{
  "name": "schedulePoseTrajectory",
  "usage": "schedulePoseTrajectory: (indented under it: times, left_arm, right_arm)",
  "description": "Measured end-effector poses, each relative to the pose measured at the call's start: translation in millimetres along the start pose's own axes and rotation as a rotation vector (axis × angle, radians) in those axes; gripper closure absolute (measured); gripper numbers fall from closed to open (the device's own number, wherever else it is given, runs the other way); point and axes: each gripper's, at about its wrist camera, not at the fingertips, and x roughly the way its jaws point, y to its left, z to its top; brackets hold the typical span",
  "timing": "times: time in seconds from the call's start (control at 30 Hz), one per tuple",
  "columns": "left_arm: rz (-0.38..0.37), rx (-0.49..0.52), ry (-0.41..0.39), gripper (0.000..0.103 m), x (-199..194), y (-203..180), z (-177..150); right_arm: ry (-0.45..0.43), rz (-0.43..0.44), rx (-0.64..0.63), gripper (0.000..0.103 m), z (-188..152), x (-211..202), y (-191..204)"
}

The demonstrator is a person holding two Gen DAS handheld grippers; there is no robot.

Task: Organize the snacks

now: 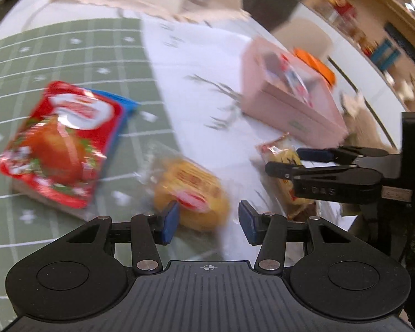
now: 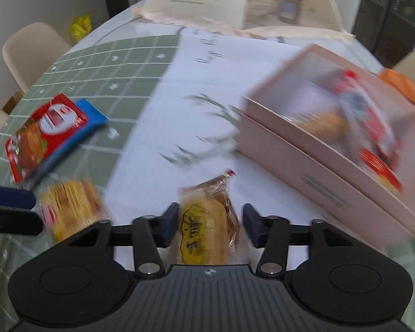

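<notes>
Two cloths cover the table (image 2: 262, 55): a green checked mat (image 1: 69, 55) on the left side and a white printed sheet (image 2: 207, 83) on the right. Both views are motion-blurred.

Pink box (image 2: 318, 149) sits on the white sheet at right, open top. Inside it are a red-and-white packet (image 2: 368, 116) leaning against the far wall and a yellow wrapped cake (image 2: 323, 123) next to it. An orange thing (image 1: 315, 65) shows just behind the box; can't tell what it is.

Red snack bag (image 1: 61, 144) lies flat on the green mat, stacked on a blue packet (image 2: 92, 116) whose edge sticks out past it.

Yellow snack pack (image 1: 192, 191) in clear wrap lies at the seam between mat and sheet. Left gripper (image 1: 207, 221) hovers over its near end, jaws apart, left pad overlapping the pack in view, right pad clear of it. No clamping visible.

Wrapped bun (image 2: 204, 232) lies on the white sheet, near the pink box's front wall. Right gripper (image 2: 210, 225) straddles it, jaws spread, a gap showing between each pad and the wrapper. From the left wrist view its fingers (image 1: 282, 170) sit over that bun.
</notes>
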Motion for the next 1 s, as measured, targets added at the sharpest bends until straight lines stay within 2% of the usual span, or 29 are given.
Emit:
schedulePoseTrajectory:
  times: [0.03, 0.13, 0.3, 0.4, 0.5, 0.6, 0.67, 0.77, 0.87, 1.0]
  left_arm:
    - [-0.014, 0.015, 0.015, 0.051, 3.1, -6.2, -0.8]
    - [-0.037, 0.031, 0.036, 0.051, 7.4, -15.5, -2.4]
    - [0.024, -0.027, -0.013, 0.051, 1.7, -11.1, 1.2]
    - [0.082, -0.107, -0.085, 0.052, -8.8, 3.0, 9.3]
    - [0.155, -0.194, -0.176, 0.052, -24.2, 24.6, 16.1]
    - [0.286, -0.220, -0.281, 0.052, -39.1, 49.8, 24.0]
    - [0.369, -0.224, -0.302, 0.052, -39.5, 69.2, 29.8]
    - [0.425, -0.279, -0.262, 0.052, -32.3, 97.1, 33.3]
    - [0.426, -0.299, -0.228, 0.052, -23.3, 105.4, 30.3]
    - [0.341, -0.232, -0.206, 0.051, -11.9, 89.8, 32.5]
  right_arm:
    - [-0.017, -0.003, 0.014, 0.034, -8.8, -8.6, -6.0]
    - [-0.047, 0.003, 0.069, 0.033, -33.0, -26.0, -19.7]
    - [-0.047, -0.019, 0.148, 0.033, -72.9, -32.6, -22.3]
    - [-0.076, -0.008, 0.153, 0.029, -85.5, -38.6, -7.9]
    - [-0.086, 0.072, 0.126, 0.027, -88.8, -42.4, 9.9]
    - [-0.091, 0.105, 0.088, 0.026, -88.3, -42.2, 26.6]
    - [-0.089, 0.112, 0.074, 0.026, -86.9, -42.7, 33.7]
    - [-0.117, 0.111, 0.070, 0.026, -84.6, -51.1, 32.3]
    - [-0.158, 0.077, 0.084, 0.026, -78.4, -63.3, 20.8]
    - [-0.165, 0.017, 0.148, 0.026, -71.3, -67.8, -3.8]
